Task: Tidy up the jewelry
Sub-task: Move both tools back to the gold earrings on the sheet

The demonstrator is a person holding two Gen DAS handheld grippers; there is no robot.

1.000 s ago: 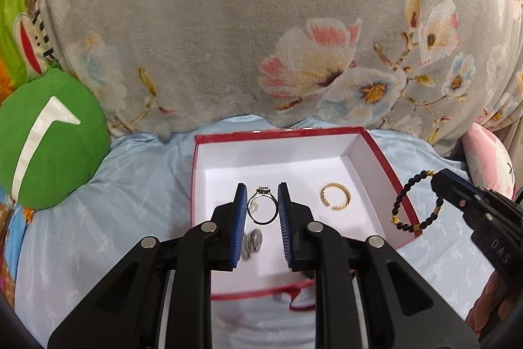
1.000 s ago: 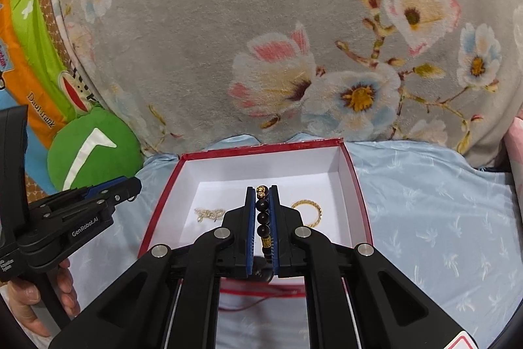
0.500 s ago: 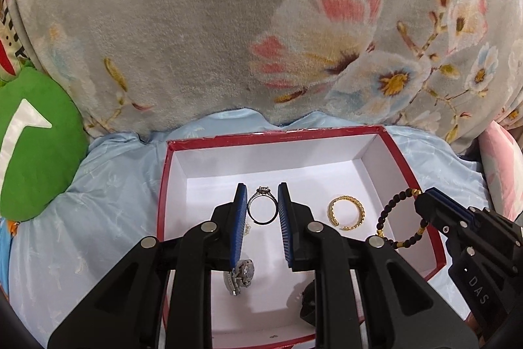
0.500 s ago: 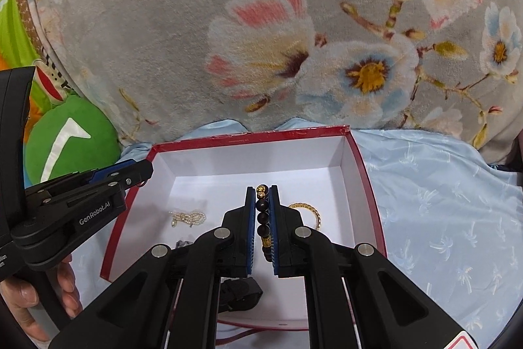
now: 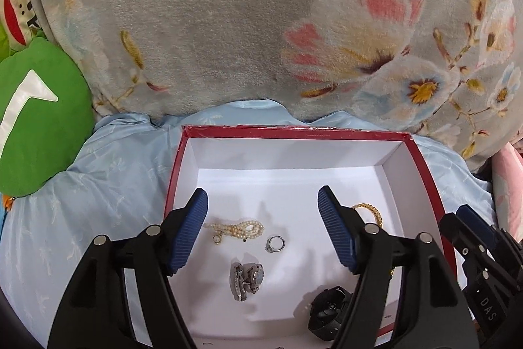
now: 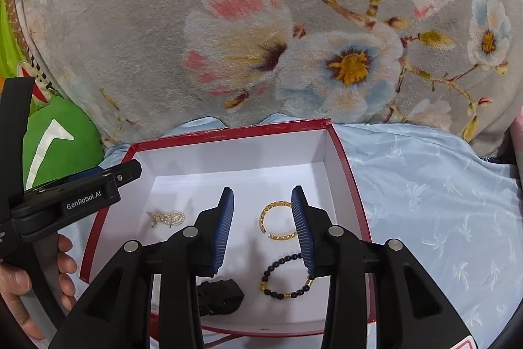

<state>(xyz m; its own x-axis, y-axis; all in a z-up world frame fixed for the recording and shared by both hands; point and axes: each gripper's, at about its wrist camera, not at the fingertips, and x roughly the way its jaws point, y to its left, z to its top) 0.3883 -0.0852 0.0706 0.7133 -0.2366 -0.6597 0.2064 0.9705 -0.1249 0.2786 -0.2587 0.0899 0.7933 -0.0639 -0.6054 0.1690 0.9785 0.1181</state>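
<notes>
A red box with a white inside point(image 5: 294, 133) point(image 6: 228, 133) lies on the light blue sheet. My left gripper point(image 5: 263, 201) is open and empty above it. Below it lie a silver ring point(image 5: 275, 243), a pearl bracelet point(image 5: 237, 228) point(image 6: 167, 218), a silver watch point(image 5: 245, 278) and a black watch point(image 5: 327, 313) point(image 6: 220, 296). My right gripper point(image 6: 262, 197) is open and empty over the box. A black bead bracelet point(image 6: 284, 278) lies on the box floor under it, beside a gold ring point(image 6: 276, 219) point(image 5: 367, 210).
A grey floral blanket point(image 5: 261, 22) rises behind the box. A green cushion point(image 5: 32, 116) lies at the left. The left gripper body point(image 6: 65, 201) and a hand point(image 6: 19, 283) show at the left of the right wrist view.
Both grippers opened. The silver ring dropped from the left one and the black bead bracelet from the right one; both now lie in the box.
</notes>
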